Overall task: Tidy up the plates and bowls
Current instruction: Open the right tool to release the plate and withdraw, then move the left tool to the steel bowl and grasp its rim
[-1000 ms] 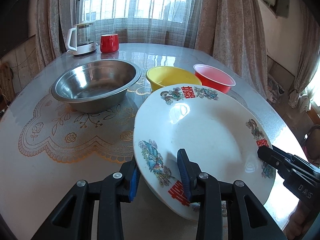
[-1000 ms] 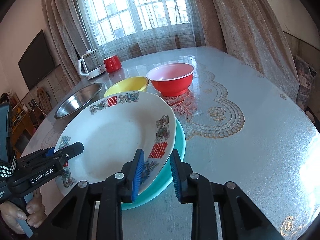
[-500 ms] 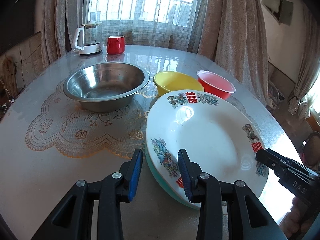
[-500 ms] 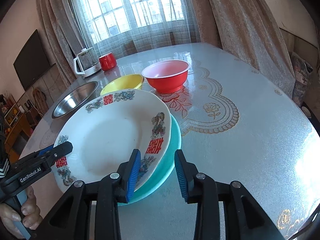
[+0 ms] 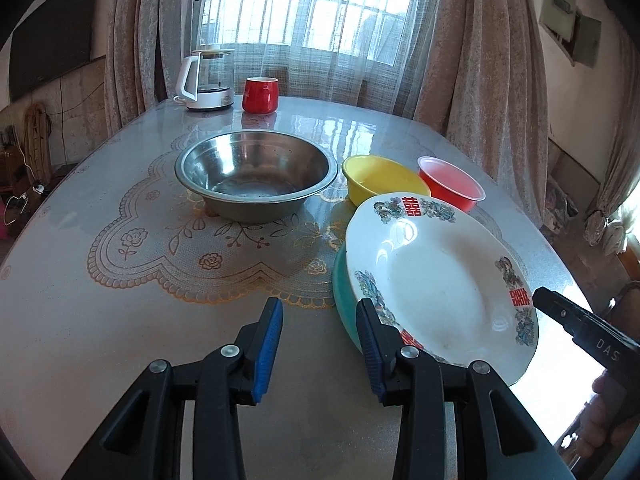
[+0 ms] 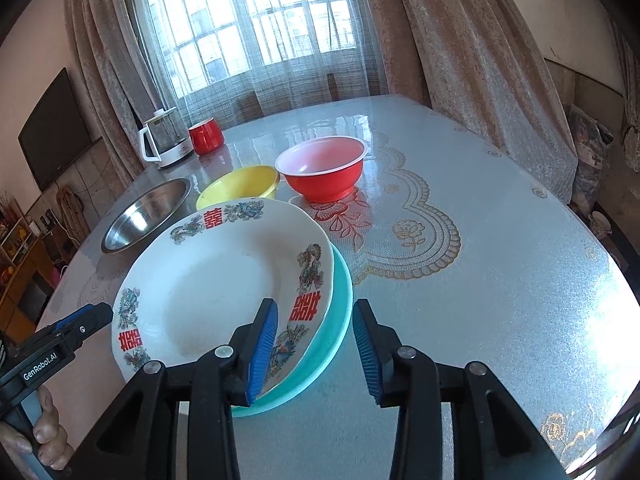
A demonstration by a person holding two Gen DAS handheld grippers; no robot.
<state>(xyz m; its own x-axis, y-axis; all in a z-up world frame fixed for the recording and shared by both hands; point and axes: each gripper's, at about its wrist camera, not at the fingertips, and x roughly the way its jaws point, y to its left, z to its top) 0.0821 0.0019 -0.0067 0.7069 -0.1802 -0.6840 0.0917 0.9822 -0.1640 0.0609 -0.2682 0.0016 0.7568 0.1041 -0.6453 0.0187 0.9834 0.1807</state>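
Plate [image 5: 436, 280] sits on the teal one [image 6: 340, 308] by the bowls, left gripper [image 5: 318, 340] open beside the stack, right gripper [image 6: 314, 344] just opened, jaws loosely straddling both rims.

On the table [image 5: 100, 320] the patterned plate [image 5: 436, 280] lies on top of a second plate [image 5: 342, 300], off-centre so the lower rim shows on one side. Behind the stack stand two bowls [image 5: 380, 178] [image 5: 450, 182] side by side. Left of them sits a metal basin [image 5: 256, 172]. Farther back, a kettle [image 5: 208, 80] and a mug [image 5: 261, 95] stand side by side near the window.
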